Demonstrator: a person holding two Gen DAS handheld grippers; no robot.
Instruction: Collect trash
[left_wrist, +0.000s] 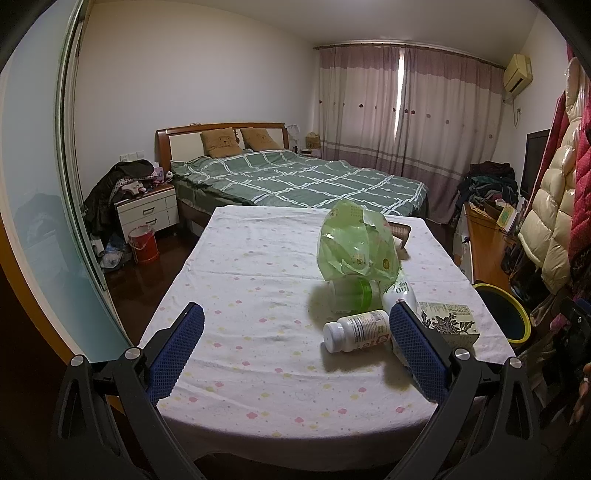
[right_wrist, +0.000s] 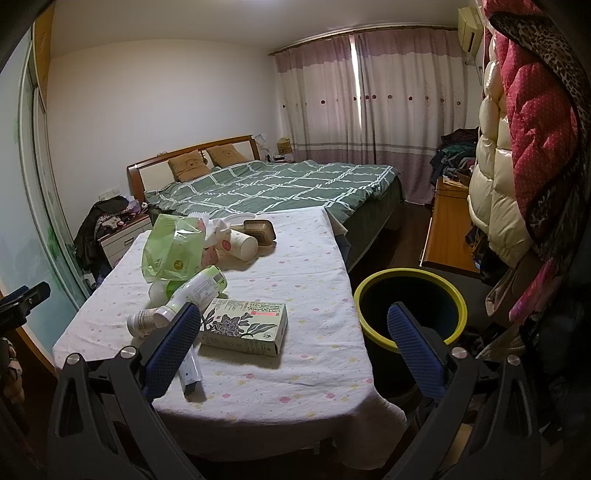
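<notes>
Both of our tongs are spread wide and hold nothing. The left tongs (left_wrist: 295, 321) hang low over the near part of the bench (left_wrist: 236, 258), right tongs (right_wrist: 293, 321) sit over the bench's right edge with the bin (right_wrist: 410, 277) just past it on the floor.

Trash is all on the bench, clustered right of centre: a white pill bottle (left_wrist: 356, 330) lying on its side, a flat printed box (right_wrist: 245, 325) beside it, a bigger white bottle with green label (right_wrist: 199, 291), a green plastic bag (left_wrist: 356, 243) heaped over a clear jar with green lid (left_wrist: 351, 295), and at the far end a paper cup (right_wrist: 242, 243) on its side plus a brown tray (right_wrist: 260, 229). A white tube (right_wrist: 192, 373) lies near the front edge, partly under our right tongs' left finger.

Nothing is in the bin that we can see; the inside is dark. We judge the task is at its start.

For the step in hand, we would take the box first with the right tongs: nearest to the bin, flat sides, easy pinch across its short width. Grip mid-length so it does not swing. The pill bottle is round and may roll, so close across the body, not the cap. Leave the bag until the bottles are off it.
</notes>
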